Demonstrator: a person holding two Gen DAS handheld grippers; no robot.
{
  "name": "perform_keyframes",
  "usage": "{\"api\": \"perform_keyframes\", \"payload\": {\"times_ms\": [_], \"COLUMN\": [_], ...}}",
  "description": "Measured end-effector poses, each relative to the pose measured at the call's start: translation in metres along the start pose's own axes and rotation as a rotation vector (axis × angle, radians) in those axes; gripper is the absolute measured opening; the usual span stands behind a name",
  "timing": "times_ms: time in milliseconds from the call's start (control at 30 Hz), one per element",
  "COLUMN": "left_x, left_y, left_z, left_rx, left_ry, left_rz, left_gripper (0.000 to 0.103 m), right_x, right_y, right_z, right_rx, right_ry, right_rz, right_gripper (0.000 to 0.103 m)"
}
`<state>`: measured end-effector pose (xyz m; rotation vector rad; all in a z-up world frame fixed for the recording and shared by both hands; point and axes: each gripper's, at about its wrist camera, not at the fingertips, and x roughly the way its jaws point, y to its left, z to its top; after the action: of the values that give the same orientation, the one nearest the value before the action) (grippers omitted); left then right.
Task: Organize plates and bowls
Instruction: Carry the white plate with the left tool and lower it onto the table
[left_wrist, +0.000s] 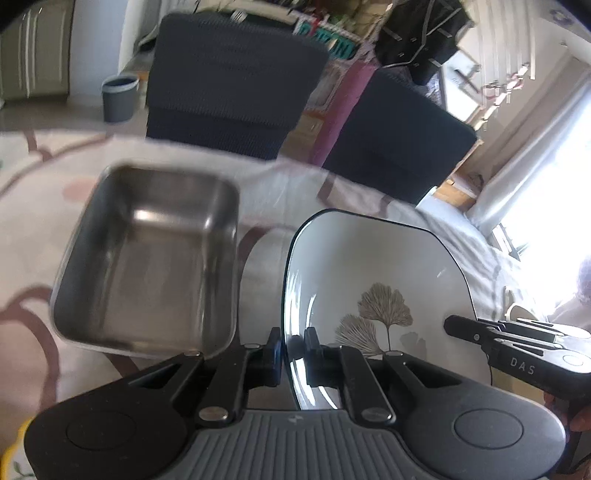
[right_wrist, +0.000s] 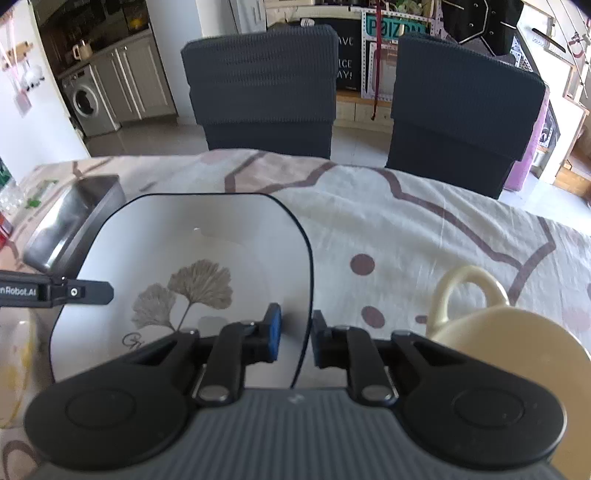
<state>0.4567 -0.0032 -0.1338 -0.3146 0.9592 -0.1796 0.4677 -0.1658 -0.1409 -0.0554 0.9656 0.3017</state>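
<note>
A white square plate with a dark rim and a ginkgo-leaf print is held between both grippers above the table. My left gripper is shut on its left rim. My right gripper straddles its right rim, with a small gap showing at the fingers. A square steel tray sits to the left of the plate. The right gripper's fingers show in the left wrist view, and the left gripper's finger shows in the right wrist view.
A cream mug with a handle stands at the right, close to my right gripper. The table has a white cloth with brown lines. Two dark chairs stand at the far edge. A yellow-patterned dish lies at the left.
</note>
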Motion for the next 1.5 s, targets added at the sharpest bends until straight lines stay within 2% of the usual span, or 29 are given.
{"api": "perform_keyframes", "payload": {"times_ms": [167,400,567,800,967,1067,1233,1367,1500], "left_x": [-0.033,-0.109,-0.158,-0.214,-0.233,-0.236,-0.233,-0.229,-0.219], "left_y": [0.000,-0.013,-0.020,-0.020,-0.009,0.000,0.025,0.039,0.052], "left_z": [0.009,0.004,-0.017,-0.069,-0.106,-0.133,-0.165,-0.183,-0.193], "left_rx": [-0.019,0.031,0.071,0.124,0.143,0.143,0.104,0.101,0.076], "left_ry": [-0.040,-0.099,-0.116,-0.133,-0.122,-0.087,-0.010,0.046,0.098], "left_rz": [-0.033,-0.051,-0.055,-0.077,-0.099,-0.096,-0.098,-0.064,-0.053], "left_gripper": [0.011,0.011,0.011,0.010,0.008,0.008,0.008,0.008,0.009], "right_x": [-0.031,-0.099,-0.143,-0.187,-0.203,-0.203,-0.195,-0.175,-0.165], "right_y": [-0.002,0.016,0.033,0.053,0.066,0.074,0.094,0.107,0.121], "right_z": [0.002,-0.001,-0.023,-0.070,-0.106,-0.127,-0.158,-0.184,-0.196], "right_rx": [0.050,0.067,0.072,0.131,0.184,0.237,0.243,0.286,0.279], "right_ry": [-0.065,-0.162,-0.190,-0.200,-0.174,-0.131,-0.049,0.032,0.098], "right_rz": [0.038,0.083,0.111,0.144,0.165,0.159,0.150,0.163,0.181], "right_gripper": [0.017,0.014,0.014,0.014,0.014,0.014,0.014,0.014,0.014]}}
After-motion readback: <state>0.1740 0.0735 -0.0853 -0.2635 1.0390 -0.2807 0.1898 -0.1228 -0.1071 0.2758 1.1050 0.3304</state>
